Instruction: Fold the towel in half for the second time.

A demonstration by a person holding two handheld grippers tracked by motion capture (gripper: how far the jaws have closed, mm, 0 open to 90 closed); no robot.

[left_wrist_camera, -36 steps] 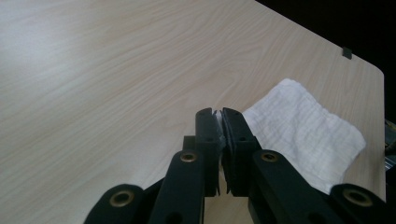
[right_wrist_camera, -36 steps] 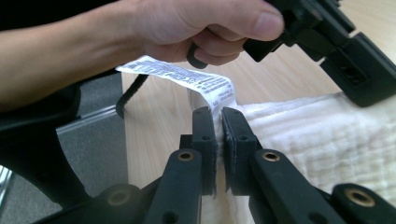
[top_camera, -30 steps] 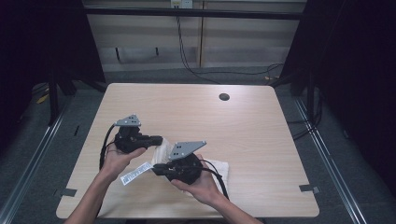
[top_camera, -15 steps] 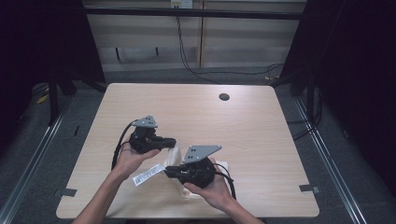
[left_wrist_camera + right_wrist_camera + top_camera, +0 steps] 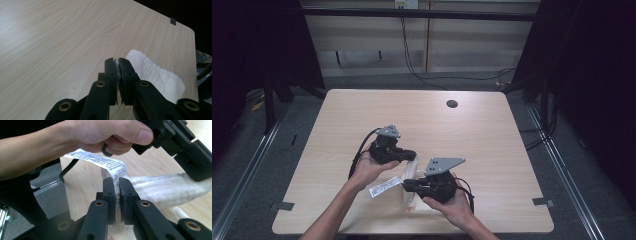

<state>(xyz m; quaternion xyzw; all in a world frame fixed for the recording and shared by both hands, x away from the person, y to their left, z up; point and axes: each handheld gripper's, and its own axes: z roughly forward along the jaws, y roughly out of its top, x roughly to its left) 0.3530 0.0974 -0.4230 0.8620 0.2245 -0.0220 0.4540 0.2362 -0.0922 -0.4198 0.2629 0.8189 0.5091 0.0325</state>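
Reaching in over the desk's (image 5: 512,150) near edge with forearms angled inward, the left gripper (image 5: 411,156) and right gripper (image 5: 408,185) each pinch the white towel (image 5: 412,197) tight there, both having shifted rightward along that edge since before.

We've got a white towel (image 5: 162,188) here, kind of fuzzy off-white with faint ribbing across it, and its care label (image 5: 100,161) is white with tiny black print. Both the left gripper (image 5: 118,65) and the right gripper (image 5: 117,185) are matte black with little brass-coloured rivets, plus a grey plate on top in the high view. The table (image 5: 492,135) we're looking at is pale wood with a light streaky grain and a dark round hole (image 5: 452,104) near its far edge.
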